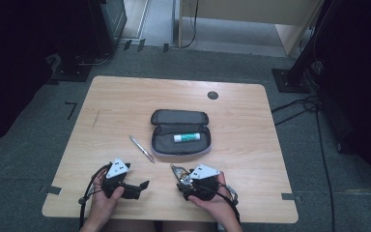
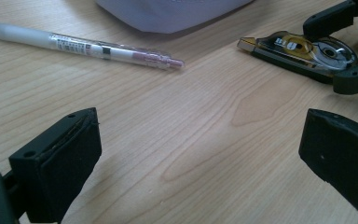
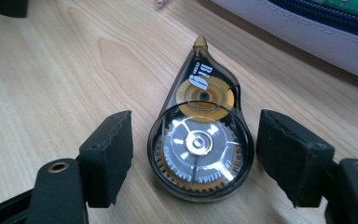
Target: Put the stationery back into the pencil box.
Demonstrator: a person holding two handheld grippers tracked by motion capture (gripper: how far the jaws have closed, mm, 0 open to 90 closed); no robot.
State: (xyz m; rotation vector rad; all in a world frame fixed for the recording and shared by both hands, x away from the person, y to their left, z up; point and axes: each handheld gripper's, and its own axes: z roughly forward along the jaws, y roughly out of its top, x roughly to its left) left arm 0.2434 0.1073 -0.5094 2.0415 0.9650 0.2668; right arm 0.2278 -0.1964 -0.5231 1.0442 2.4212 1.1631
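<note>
The right claw (image 3: pixel 193 154) is straddling the correction tape dispenser (image 3: pixel 200 140) lying flat on the bench (image 3: pixel 42 74), jaws open; closing off-centre risks squirting its rounded shell away. The left claw (image 2: pixel 200 154) is waiting open.

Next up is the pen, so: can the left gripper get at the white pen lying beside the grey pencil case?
Probably yes. The left gripper is open, and bare wooden table lies between it and the white pen.

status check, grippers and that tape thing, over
Right gripper open, jaws either side of the clear teardrop correction tape dispenser, not clamped. Left gripper open over bare wood. White pen apart, nothing in the way.
</note>
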